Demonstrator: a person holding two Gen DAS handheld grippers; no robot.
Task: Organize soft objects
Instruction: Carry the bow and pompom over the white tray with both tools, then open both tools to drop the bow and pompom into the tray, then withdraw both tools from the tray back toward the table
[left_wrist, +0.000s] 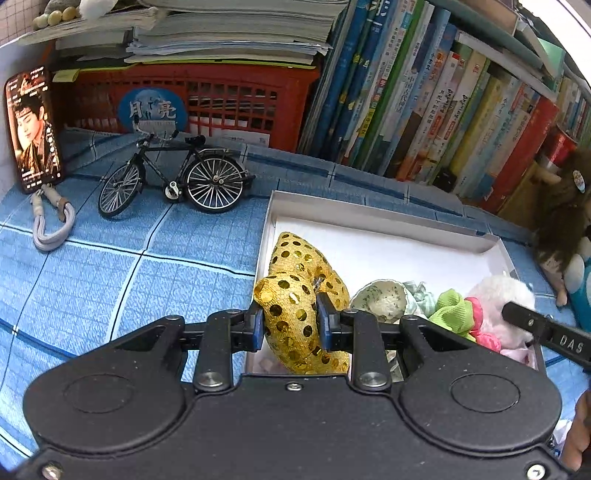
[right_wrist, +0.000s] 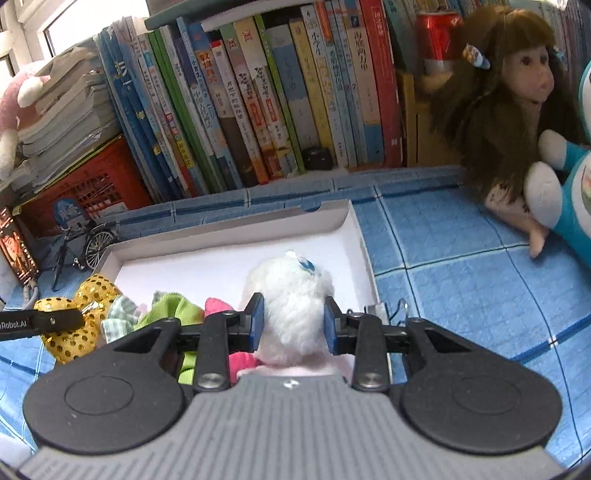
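While the box (left_wrist: 384, 218) lies bare and white along its far wall, soft things crowd its near side. Inside the box's left edge, the left gripper (left_wrist: 290, 319) pinches a gold sequinned bow (left_wrist: 295, 291) between its pads. Toward the box's right wall, the right gripper (right_wrist: 293, 325) squeezes a fluffy white toy (right_wrist: 291, 302). Between them in the box lie green (left_wrist: 452, 308) and pink cloths (left_wrist: 480, 325)

You have glittery gold sequinned cloth (left_wrist: 295, 306), a fluffy white plush toy (right_wrist: 295, 314) and a matt white cardboard box (left_wrist: 373, 221).
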